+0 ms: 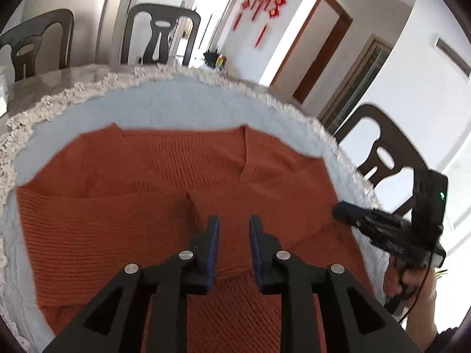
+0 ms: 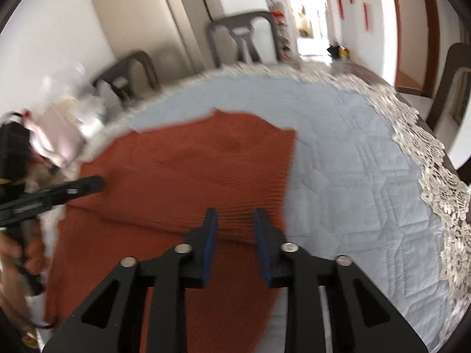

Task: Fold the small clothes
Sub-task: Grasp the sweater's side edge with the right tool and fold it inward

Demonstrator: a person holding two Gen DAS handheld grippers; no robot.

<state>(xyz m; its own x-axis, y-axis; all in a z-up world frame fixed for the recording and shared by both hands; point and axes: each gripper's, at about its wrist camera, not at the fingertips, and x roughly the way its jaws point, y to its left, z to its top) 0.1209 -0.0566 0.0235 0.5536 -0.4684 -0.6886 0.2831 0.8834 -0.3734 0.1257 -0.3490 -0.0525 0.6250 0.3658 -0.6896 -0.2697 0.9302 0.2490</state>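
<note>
Looking along my left gripper (image 1: pixel 234 223), its jaws stand apart, gripping nothing, above the rust-orange sweater (image 1: pixel 147 194), which lies partly folded on the pale blue quilted cloth (image 1: pixel 182 103). From my right gripper (image 2: pixel 235 217), jaws likewise apart and bare, over the sweater's near-right edge.

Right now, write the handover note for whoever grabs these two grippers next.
Left gripper: open, empty, above the middle of the rust-orange knitted sweater.
Right gripper: open, empty, over the sweater's right-hand edge.
The sweater lies on the pale blue quilted cloth with the lace edge. Layers already overlap, so a fold or two seems made; how far along is unclear.
Left to do: grip the edges, finish folding into a compact shape, smooth it flat.
</note>
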